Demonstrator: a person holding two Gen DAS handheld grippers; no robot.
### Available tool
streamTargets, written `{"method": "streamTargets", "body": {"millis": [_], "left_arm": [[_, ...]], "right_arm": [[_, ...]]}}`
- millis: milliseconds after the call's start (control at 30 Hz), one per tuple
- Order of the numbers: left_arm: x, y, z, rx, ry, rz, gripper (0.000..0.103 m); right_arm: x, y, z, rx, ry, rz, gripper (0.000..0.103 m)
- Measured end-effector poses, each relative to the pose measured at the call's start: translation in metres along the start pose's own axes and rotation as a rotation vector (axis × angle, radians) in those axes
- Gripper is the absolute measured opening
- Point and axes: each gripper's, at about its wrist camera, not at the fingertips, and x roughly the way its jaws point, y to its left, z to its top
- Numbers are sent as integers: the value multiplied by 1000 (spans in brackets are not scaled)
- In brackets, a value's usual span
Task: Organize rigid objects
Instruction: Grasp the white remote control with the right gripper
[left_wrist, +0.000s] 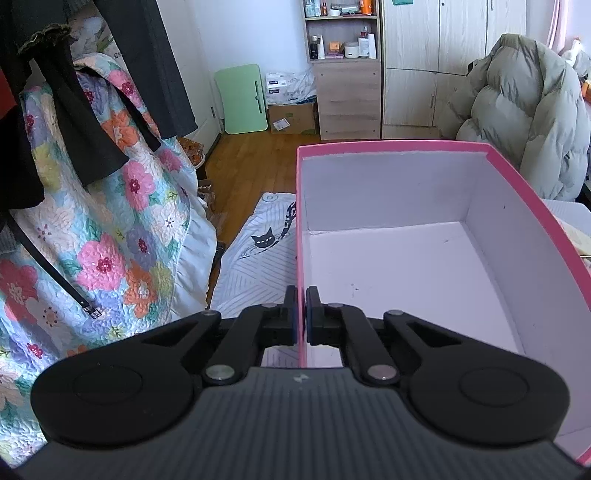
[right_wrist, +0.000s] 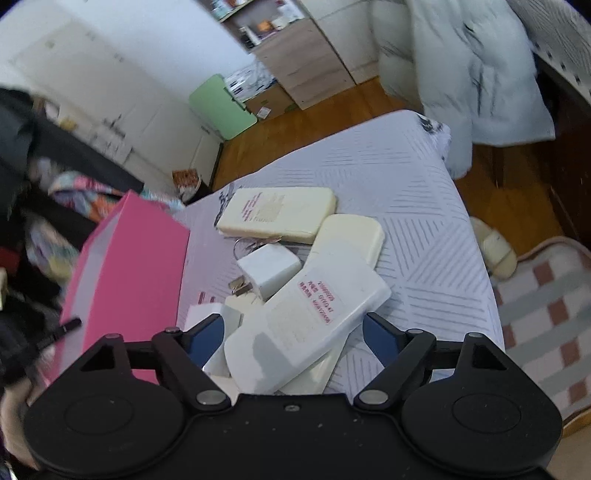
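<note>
An empty pink box (left_wrist: 388, 147) with a white inside fills the right of the left wrist view. My left gripper (left_wrist: 302, 314) is shut on its left wall, one finger outside and one inside. In the right wrist view the pink box (right_wrist: 129, 277) stands at the left of a striped cloth surface (right_wrist: 406, 177). Beside it lies a pile of rigid things: a white flat case with red print (right_wrist: 306, 321), two cream cases (right_wrist: 277, 214) (right_wrist: 354, 232) and a white charger plug (right_wrist: 269, 269). My right gripper (right_wrist: 293, 338) is open, its pads on either side of the white case, apart from it.
A floral quilt (left_wrist: 110, 221) and dark hanging clothes (left_wrist: 55, 110) stand to the left. A puffy coat (left_wrist: 528, 110), a wooden cabinet (left_wrist: 347, 96) and a green board (left_wrist: 243, 99) are behind. A slipper (right_wrist: 496, 251) and a checked rug (right_wrist: 546, 314) lie on the floor at the right.
</note>
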Motion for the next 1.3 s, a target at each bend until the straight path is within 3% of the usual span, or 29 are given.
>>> {"method": "streamTargets", "body": {"millis": [133,233,333,400,533,600,700,867,1000,1067,1200,1300], "left_arm": [[-1,0,-1,0,-14,0,3],[-2,1,-2,1,-23,-4,3],[-3,0,-4,4,-30,-4,3],[-3,-1,-4,7,-33,-2,3],[-3,2,-6,3,-39,-12,3],[-2,3,-6,-7,-33,-19,3],[-2,1,-5,-4,-33,-11,3],[-4,2,-7,-5,-50,-9,3],[-4,0,-8,-2,-51,-6,3],[-5,0,-8,1,-53,-4,3],[-5,0,-8,-5,-57,-7,3],[-6,-1,-9,3,-64,-2,3]], "right_arm": [[9,-13,3,91,17,-2,84],[18,-24,3,200,52,49,82],[21,-23,7,195,6,30,75],[24,-22,9,192,5,13,54],[18,-19,7,184,21,29,40],[10,-22,8,206,3,66,28],[0,-27,10,232,-15,148,20],[-3,-6,12,150,-30,143,19],[1,12,19,54,-31,83,20],[5,15,23,46,-18,78,20],[13,19,28,24,-33,33,30],[23,17,24,24,-36,23,26]]}}
